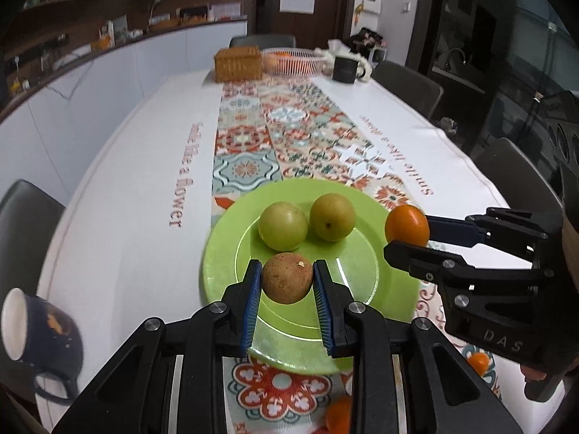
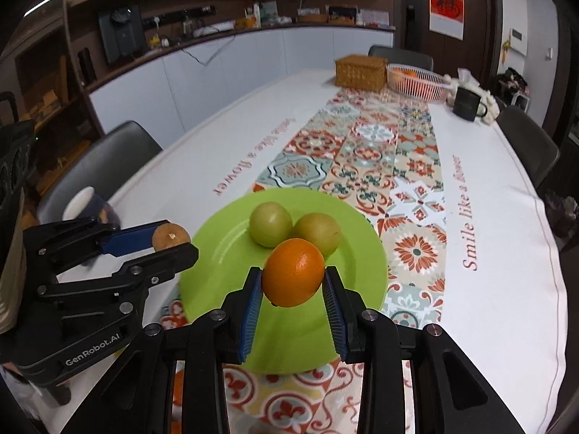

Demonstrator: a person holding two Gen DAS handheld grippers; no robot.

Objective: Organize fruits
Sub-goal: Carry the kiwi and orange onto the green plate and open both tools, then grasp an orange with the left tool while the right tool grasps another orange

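Covering the long bench (image 1: 119,188) is a white cloth with a patterned tile runner (image 1: 253,144), and a green plate (image 1: 224,253) is sitting on it near the cameras. Two green fruits (image 1: 283,229) are lying side by side on the plate, touching. The left claw (image 1: 286,282) is gripping a brown fruit (image 1: 287,277) above the plate's near side. The right claw (image 2: 293,278) is clamping an orange (image 2: 294,272) over the plate. A dark mug (image 1: 39,329) is standing left of the plate, and a wicker box (image 1: 238,63) is sitting beside a white basket (image 1: 294,60) at the far end.
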